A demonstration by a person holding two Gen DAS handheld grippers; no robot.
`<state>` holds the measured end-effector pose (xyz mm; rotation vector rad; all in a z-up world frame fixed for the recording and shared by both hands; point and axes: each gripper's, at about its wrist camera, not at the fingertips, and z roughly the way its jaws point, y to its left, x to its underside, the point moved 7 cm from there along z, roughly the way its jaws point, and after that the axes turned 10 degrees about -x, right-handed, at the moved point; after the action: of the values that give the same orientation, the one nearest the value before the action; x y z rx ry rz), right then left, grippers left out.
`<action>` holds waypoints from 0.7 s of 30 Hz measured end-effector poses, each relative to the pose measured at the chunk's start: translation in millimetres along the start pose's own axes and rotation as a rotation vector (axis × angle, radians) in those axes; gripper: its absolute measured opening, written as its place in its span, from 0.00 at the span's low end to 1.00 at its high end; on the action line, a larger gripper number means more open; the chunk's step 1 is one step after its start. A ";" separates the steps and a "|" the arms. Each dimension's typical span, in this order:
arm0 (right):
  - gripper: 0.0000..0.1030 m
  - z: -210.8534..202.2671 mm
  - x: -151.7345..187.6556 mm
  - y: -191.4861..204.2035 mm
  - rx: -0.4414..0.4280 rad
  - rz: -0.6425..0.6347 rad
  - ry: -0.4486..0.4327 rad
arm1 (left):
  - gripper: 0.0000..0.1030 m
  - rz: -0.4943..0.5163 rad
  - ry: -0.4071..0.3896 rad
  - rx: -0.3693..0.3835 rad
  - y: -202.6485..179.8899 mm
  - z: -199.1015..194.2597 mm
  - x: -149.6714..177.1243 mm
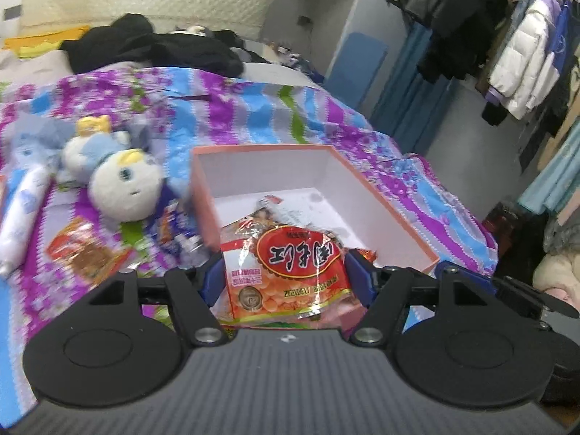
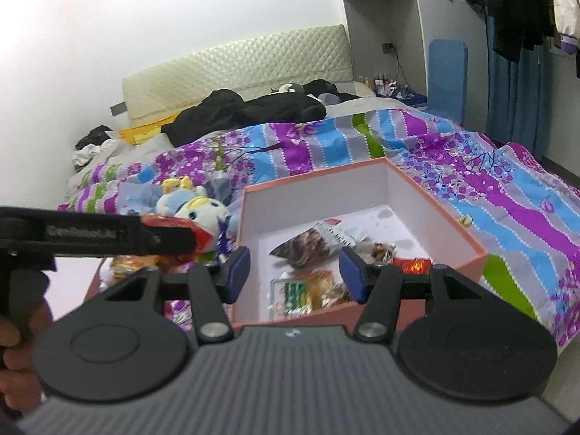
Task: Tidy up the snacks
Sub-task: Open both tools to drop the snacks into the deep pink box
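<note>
My left gripper [image 1: 286, 279] is shut on a red and orange snack packet [image 1: 290, 253], its blue pads pressing both sides of it, just over the near end of a pink box [image 1: 261, 149] with white inside. In the right wrist view one of the left gripper's black fingers [image 2: 108, 233] reaches in from the left with the red packet [image 2: 197, 233] at its tip. My right gripper [image 2: 295, 272] stands open and holds nothing, at the near wall of the box [image 2: 311, 175]. Inside lie a brown packet [image 2: 308, 250], a green one [image 2: 297, 290] and an orange wrapper [image 2: 413, 264].
The box sits on a bed with a purple, blue and green quilt [image 1: 253, 108]. Left of it lie a plush toy [image 1: 123, 185], a white tube [image 1: 21, 214], a red-orange packet [image 1: 83, 250] and a blue packet [image 1: 177, 232]. Black clothes [image 1: 152, 47] are piled further back; coats [image 1: 525, 54] hang at right.
</note>
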<state>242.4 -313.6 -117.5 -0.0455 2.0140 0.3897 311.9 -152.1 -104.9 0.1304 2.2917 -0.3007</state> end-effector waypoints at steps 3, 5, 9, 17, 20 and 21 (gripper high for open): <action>0.55 13.8 -10.5 -16.1 0.007 0.002 0.013 | 0.71 0.024 0.057 0.005 -11.4 44.6 -11.7; 0.55 24.2 -15.4 -28.8 0.022 0.005 0.028 | 0.70 0.023 0.098 0.005 -17.2 74.6 -19.2; 0.55 43.8 -15.3 -50.2 0.062 -0.013 0.068 | 0.70 0.022 0.162 0.003 -29.0 124.7 -34.9; 0.55 64.7 5.0 -86.4 0.094 0.057 0.138 | 0.80 0.140 0.227 0.001 -57.0 167.0 -36.5; 0.55 63.2 8.8 -90.0 0.097 0.071 0.144 | 0.95 0.151 0.224 -0.019 -56.4 168.6 -33.4; 0.55 63.2 9.0 -90.4 0.095 0.074 0.145 | 0.96 0.150 0.219 -0.019 -55.1 165.7 -33.0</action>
<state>311.0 -379.4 -174.2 0.0619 2.1796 0.3452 442.4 -247.9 -178.4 0.3380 2.4843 -0.1945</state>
